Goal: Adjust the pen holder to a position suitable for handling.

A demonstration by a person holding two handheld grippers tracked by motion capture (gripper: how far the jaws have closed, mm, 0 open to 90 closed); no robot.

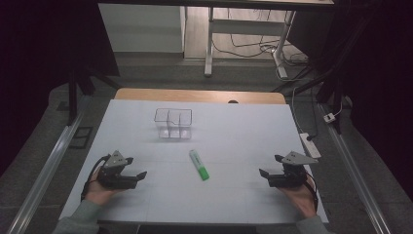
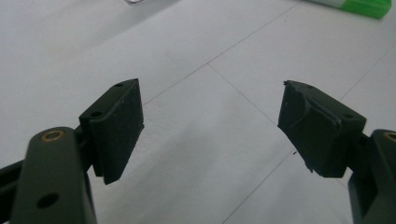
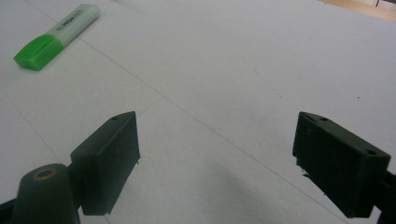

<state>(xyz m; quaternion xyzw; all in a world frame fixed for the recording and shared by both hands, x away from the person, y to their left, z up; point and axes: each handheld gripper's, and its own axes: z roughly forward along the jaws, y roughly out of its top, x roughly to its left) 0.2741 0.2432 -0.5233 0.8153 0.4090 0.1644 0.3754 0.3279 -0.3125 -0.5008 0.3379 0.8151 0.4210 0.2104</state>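
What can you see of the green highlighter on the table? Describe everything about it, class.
The green highlighter lies flat on the white table, between the two grippers and nearer the person than the clear organizer. It looks plastic: a pale, whitish-green barrel with small dark print and a bright green cap. In the high view it lies at a slant, cap end nearer the person. The cap is on. Nothing touches it except the table; both grippers are apart from it.

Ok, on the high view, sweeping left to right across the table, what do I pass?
Left claw → clear divided container, set farther back → green highlighter → right claw.
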